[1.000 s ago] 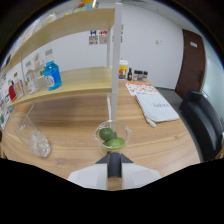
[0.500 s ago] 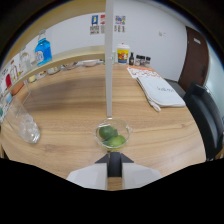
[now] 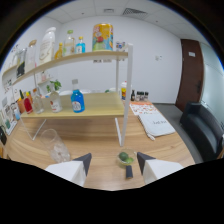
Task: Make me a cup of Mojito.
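Note:
A small clear bowl with green lime pieces sits on the wooden table, just ahead of my fingertips and slightly toward the right finger. My gripper is open, with a wide gap and nothing pressed between its pale fingers. An empty clear glass stands on the table ahead of the left finger. Beyond them a two-tier white shelf holds a blue bottle and several other bottles.
The shelf's white post stands right behind the bowl. A small yellow bottle and dark jars sit near the wall. Papers and a white bag lie to the right, beside a black chair and a brown door.
The fingers have spread apart. The view has backed away from the lime bowl and lifted, so the bowl looks smaller and the whole shelf now shows.

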A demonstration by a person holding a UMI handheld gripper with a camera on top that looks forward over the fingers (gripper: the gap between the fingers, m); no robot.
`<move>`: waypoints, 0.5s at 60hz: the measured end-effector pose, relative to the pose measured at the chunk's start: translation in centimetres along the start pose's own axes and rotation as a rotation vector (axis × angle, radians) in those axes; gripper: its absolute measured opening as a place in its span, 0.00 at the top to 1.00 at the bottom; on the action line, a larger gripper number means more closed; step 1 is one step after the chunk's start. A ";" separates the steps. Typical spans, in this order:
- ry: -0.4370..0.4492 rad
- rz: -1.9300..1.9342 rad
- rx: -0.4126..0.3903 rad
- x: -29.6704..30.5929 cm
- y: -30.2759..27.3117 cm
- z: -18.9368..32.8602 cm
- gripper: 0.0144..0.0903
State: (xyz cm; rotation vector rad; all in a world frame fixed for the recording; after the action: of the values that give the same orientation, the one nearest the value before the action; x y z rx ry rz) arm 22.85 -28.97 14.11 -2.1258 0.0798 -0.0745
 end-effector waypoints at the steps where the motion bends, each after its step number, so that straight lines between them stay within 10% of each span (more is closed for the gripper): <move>1: -0.008 0.006 0.017 -0.7 -0.6 -0.5 0.06; 30: -0.143 0.015 0.090 -18.8 0.2 -5.3 0.05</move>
State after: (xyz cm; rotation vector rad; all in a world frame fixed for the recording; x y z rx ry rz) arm 3.71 -31.95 16.36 -2.0336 0.0073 0.0810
